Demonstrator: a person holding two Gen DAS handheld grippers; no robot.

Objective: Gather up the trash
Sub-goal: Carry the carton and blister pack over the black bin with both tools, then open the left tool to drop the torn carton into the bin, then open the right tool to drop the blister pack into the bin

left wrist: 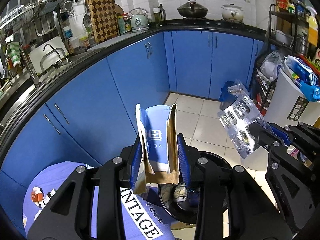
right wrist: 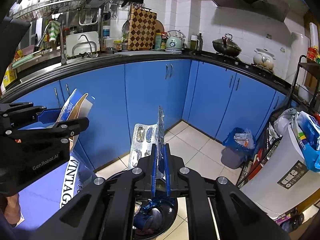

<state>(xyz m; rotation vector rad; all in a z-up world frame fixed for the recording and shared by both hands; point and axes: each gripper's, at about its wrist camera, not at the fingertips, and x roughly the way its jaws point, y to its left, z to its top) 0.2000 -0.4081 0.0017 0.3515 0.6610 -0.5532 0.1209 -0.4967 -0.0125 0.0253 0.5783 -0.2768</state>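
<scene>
Your left gripper (left wrist: 160, 158) is clamped on a torn blue-and-brown cardboard piece (left wrist: 158, 138) standing upright between its fingers; its print is unreadable. Your right gripper (right wrist: 160, 166) pinches a silver blister pack (right wrist: 143, 142). Directly below both sits a round black bin (right wrist: 160, 220) with trash inside. Beside it, a purple shirt (left wrist: 140, 220) reads "VINTAGE".

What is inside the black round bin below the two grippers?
The black bin holds crumpled blue foil and something shiny and rounded, with pale crumpled scraps. Gripper bodies hide most of its opening, so the remaining contents and the bottom stay unseen.
</scene>
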